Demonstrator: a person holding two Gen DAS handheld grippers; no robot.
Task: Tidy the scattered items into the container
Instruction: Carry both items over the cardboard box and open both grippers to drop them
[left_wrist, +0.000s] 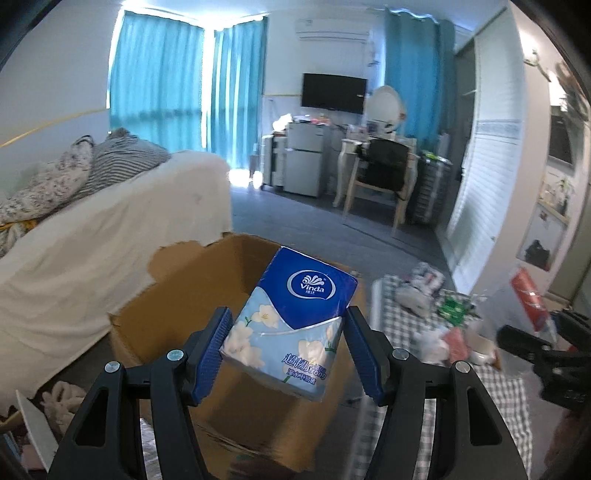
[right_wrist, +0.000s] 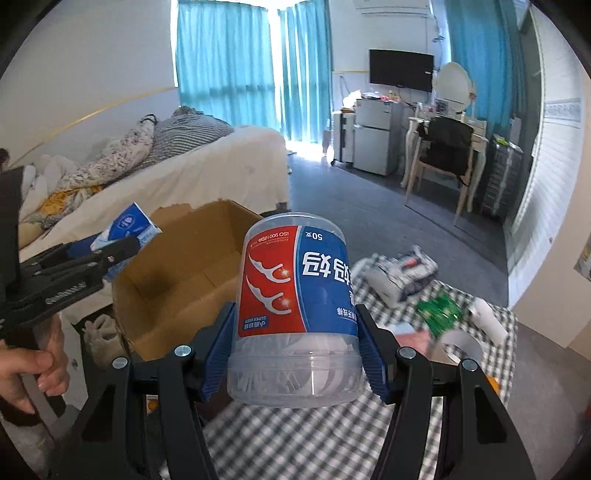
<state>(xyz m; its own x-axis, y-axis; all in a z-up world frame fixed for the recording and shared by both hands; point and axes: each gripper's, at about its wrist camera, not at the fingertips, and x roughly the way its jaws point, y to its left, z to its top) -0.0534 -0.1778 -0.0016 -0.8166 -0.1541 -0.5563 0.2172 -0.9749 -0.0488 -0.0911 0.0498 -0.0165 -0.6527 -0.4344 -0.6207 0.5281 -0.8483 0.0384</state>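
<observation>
Tissue pack (left_wrist: 291, 325) clamped in my left gripper (left_wrist: 286, 350) | floss jar (right_wrist: 295, 314) clamped in my right gripper (right_wrist: 295, 350) | both carried toward cardboard box (right_wrist: 177, 280) for dropping inside

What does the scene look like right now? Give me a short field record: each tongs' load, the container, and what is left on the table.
left tongs: shut on Vinda tissue pack, held above the box
right tongs: shut on floss pick tub, label upside down, held over the table edge beside the box
container: open cardboard box, visible floor bare
table: checked tablecloth
left on table: green packet, white roll, other blurred wrappers
person: hand gripping left tongs' handle
</observation>
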